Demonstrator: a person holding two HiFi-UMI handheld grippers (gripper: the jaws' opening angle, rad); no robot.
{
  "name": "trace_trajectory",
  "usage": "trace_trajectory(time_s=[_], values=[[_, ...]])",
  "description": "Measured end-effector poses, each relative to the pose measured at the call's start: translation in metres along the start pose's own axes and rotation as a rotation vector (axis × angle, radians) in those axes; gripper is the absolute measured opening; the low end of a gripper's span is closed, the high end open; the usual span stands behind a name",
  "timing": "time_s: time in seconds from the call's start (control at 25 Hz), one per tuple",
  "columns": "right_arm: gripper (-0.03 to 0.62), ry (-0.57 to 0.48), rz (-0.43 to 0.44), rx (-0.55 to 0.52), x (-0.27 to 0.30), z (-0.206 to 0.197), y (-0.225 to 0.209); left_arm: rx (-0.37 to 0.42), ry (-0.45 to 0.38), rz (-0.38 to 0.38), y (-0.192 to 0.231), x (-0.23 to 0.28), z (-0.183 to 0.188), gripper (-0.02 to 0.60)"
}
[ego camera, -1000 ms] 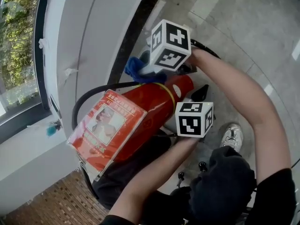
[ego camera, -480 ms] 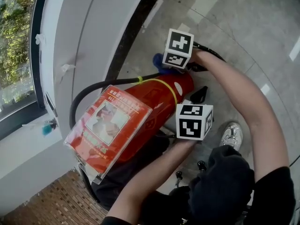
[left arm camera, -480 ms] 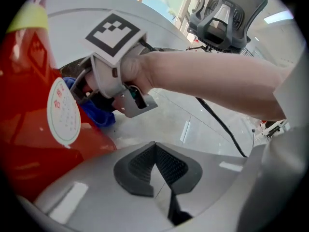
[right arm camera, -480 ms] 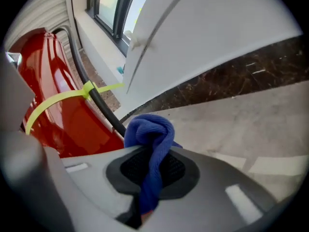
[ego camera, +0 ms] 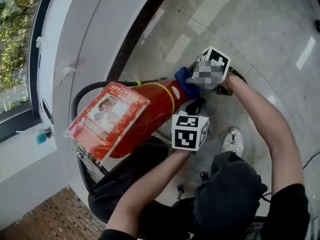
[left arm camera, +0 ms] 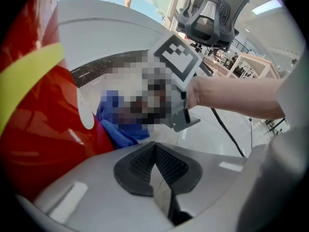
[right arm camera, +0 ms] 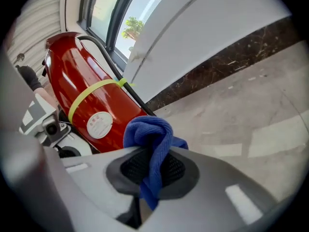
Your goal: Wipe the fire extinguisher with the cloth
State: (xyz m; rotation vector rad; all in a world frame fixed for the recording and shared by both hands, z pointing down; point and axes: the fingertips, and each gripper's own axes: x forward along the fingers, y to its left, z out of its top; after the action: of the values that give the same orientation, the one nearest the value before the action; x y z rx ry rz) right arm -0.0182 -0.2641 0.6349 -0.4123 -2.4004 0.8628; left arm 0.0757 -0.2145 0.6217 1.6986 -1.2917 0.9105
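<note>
A red fire extinguisher leans tilted, with a yellow band, a black hose and a red printed card hung on it. My right gripper is shut on a blue cloth. The cloth lies against the extinguisher's lower end past the band. The right gripper's marker cube sits just right of the cloth. My left gripper is shut with nothing between its pads, close beside the red body. Its marker cube is below the extinguisher.
A white wall with a dark baseboard runs behind the extinguisher, with a window at the left. Grey floor tiles spread to the right. A shoe stands near the extinguisher's base. An office chair shows far off.
My right gripper has slid with the blue cloth down the extinguisher's body, from above the yellow band to its lower end. The left gripper has stayed beside the body.
</note>
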Motion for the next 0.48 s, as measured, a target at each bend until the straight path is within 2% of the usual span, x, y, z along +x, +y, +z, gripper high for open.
trace_trajectory(time_s=[0.2,0.48], values=[[0.037,-0.063,0.006,0.032,-0.014,-0.006,0.023,0.050,0.002,0.015,0.000,-0.015,-0.010,0.005],[0.037,-0.224,0.006,0.011,-0.044,0.029,0.071,0.112,-0.038,0.046,0.006,-0.053,-0.017,0.005]])
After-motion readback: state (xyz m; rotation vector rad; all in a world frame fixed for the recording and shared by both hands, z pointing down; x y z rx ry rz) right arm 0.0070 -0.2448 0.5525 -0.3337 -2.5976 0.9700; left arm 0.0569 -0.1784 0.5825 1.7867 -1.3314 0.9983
